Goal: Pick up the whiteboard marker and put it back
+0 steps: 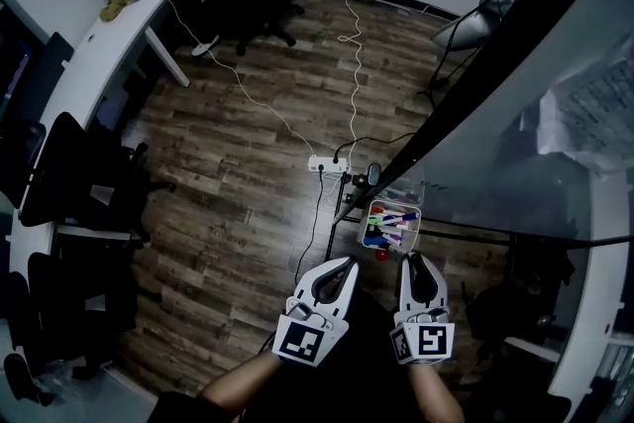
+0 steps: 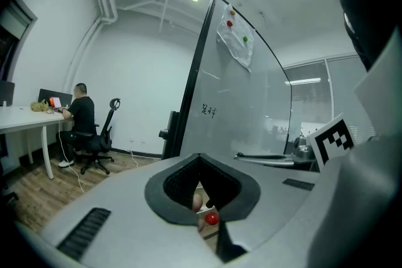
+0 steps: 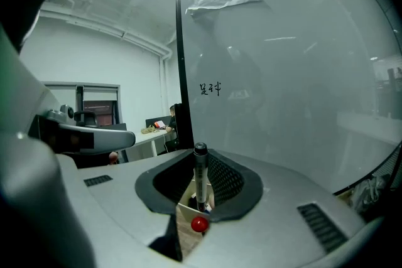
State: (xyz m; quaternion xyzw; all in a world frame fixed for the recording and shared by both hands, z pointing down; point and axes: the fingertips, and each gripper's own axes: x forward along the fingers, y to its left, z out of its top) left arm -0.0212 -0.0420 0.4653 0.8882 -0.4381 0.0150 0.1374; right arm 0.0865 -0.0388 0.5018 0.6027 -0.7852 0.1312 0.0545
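Pinched upright in the right tongs (image 3: 198, 190): a slim, grey-barrelled, black-capped whiteboard marker (image 3: 200, 171). Held on end, likely for dropping straight into the clear plastic box (image 1: 392, 225) of coloured markers just ahead, by the glass whiteboard (image 3: 282, 72). Nothing in the left tongs (image 2: 204, 196), barely parted, alongside.

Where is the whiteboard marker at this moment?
In the right gripper view the whiteboard marker stands upright, clamped in the right tongs, before the whiteboard. In the head view the box of markers lies just ahead of those tongs.
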